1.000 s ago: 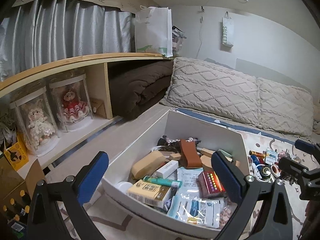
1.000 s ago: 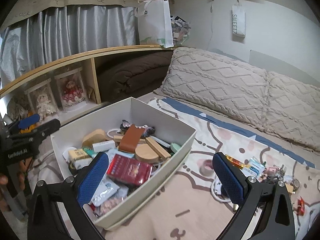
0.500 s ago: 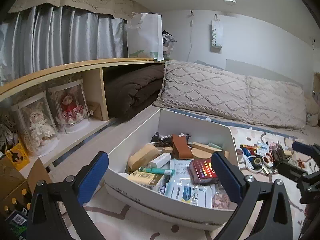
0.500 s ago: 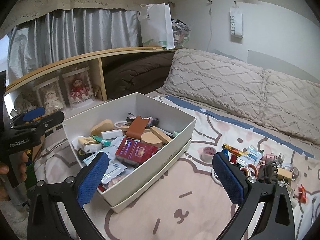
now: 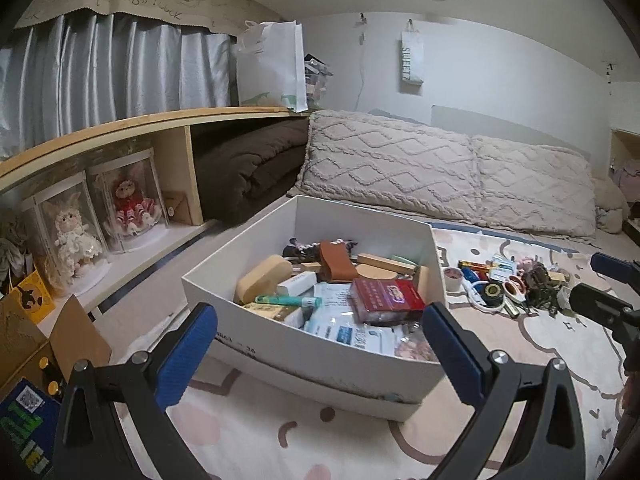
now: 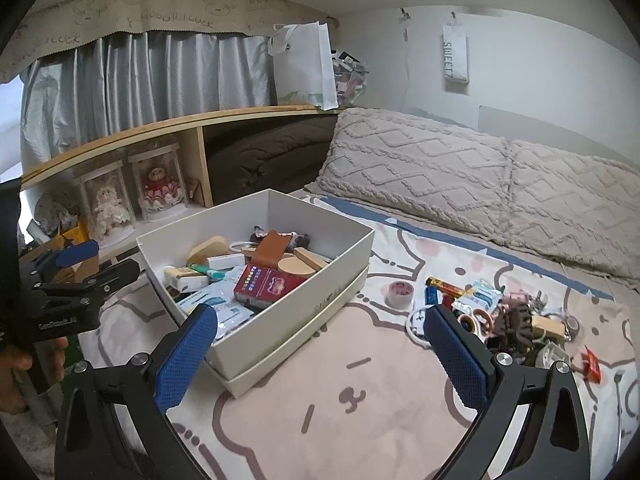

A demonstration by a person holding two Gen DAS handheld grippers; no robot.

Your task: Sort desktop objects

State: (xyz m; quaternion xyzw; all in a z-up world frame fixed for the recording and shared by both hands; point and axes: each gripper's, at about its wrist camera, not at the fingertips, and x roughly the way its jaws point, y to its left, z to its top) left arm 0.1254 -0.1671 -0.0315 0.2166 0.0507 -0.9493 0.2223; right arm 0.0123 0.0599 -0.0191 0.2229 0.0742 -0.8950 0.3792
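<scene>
While I hold both tongs above the bed, my left tongs (image 5: 320, 350) are spread wide with nothing between the blue pads, and my right tongs (image 6: 322, 354) are spread just as wide and just as empty. The white box (image 5: 304, 354) sits on the cartoon-print bedspread (image 6: 360, 412), nested in its own lid (image 6: 296, 354), directly ahead of the left tongs and to the left of the right ones. Inside it lie a red packet (image 6: 268, 282) on top of white pouches, a brown leather case (image 6: 272, 250), a tan oval block (image 5: 264, 276), a round wooden lid (image 6: 296, 268), a white tube box (image 5: 296, 284) and a green tube (image 5: 288, 301).

The loose pile (image 6: 504, 316) of things still outside the box lies on the bedspread to its right, well apart from it: a roll of pink tape (image 6: 400, 292) nearest the box, a dark snack bar (image 6: 448, 286), blue-and-white sachets (image 6: 480, 294), a brown hair claw (image 6: 516, 322), small tape rolls (image 5: 514, 286) and a red wrapper (image 6: 592, 364). The right tongs hang just in front of this pile without touching it.

Two knitted beige pillows (image 5: 440, 172) line the wall behind, and a wooden shelf (image 5: 120, 128) with two boxed dolls (image 5: 128, 204) runs along the left.
</scene>
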